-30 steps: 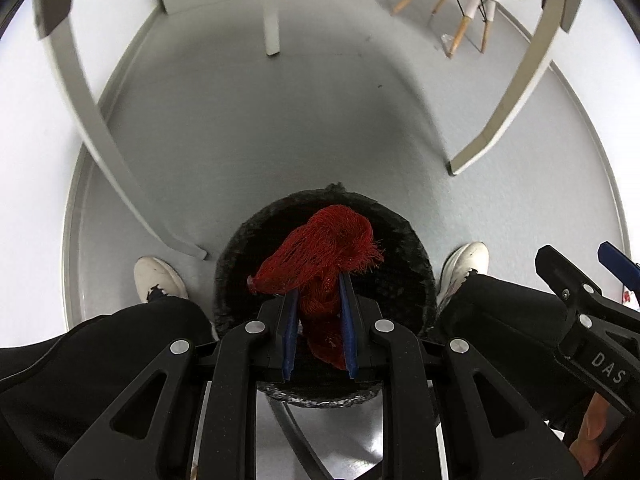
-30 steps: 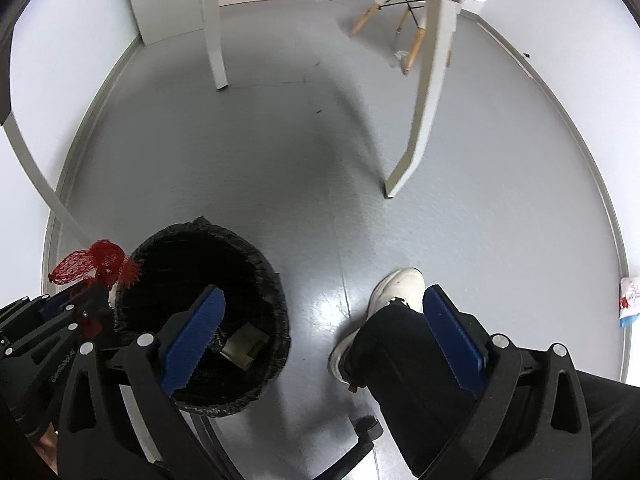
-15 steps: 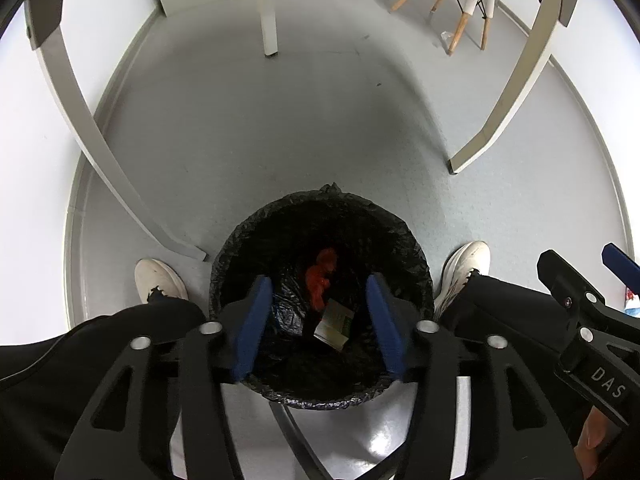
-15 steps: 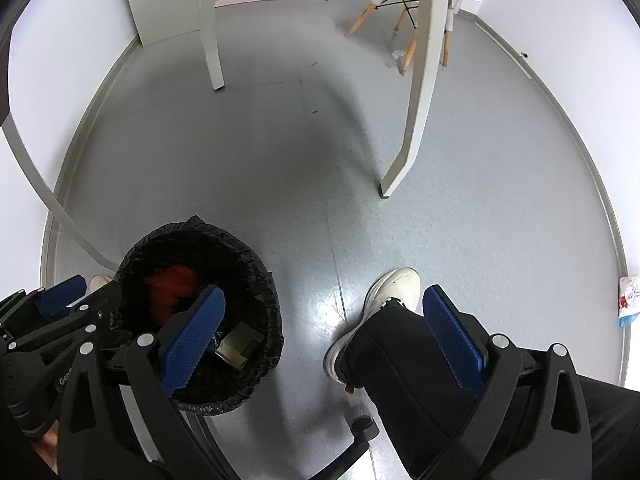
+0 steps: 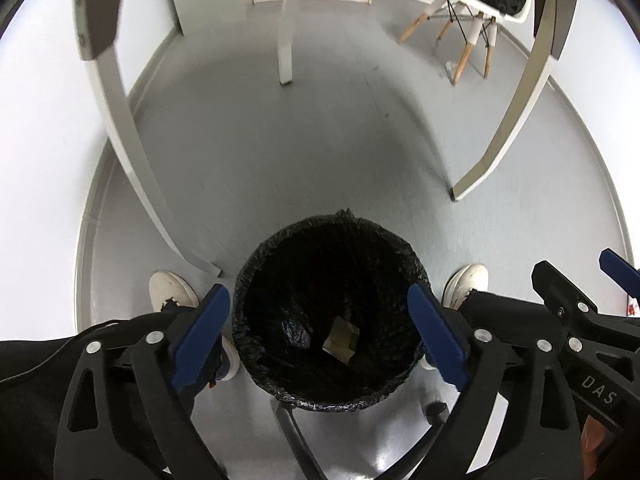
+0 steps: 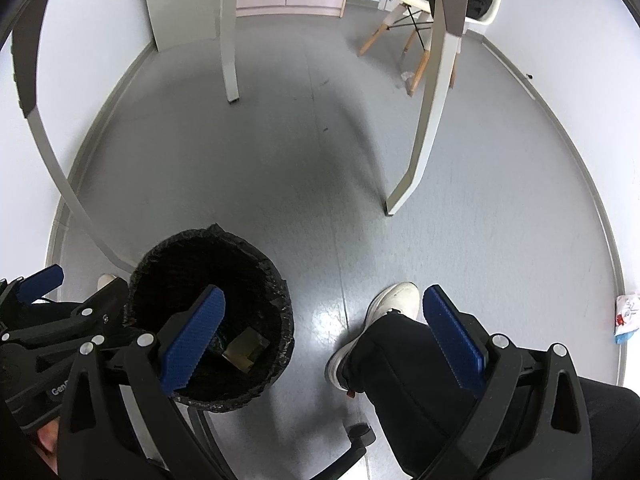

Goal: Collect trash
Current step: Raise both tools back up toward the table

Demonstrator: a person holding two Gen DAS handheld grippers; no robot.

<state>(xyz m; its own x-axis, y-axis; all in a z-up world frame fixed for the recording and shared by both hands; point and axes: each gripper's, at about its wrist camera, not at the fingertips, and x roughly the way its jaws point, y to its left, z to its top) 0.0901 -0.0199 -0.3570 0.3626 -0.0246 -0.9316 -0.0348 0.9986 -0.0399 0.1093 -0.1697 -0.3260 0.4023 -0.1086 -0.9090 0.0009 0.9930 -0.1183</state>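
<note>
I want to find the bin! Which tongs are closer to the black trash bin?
The left tongs. They hang right above the trash bin, opening wide with nothing between them. The right tongs are open too, off to the side above the floor and a leg.

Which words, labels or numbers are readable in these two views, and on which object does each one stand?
"DAS": white letters on the right gripper, seen in the left wrist view; cut off.
"Gen": white letters on the left gripper, seen in the right wrist view; cut off.
Red print on the wrapper by the wall: too small to read.
</note>
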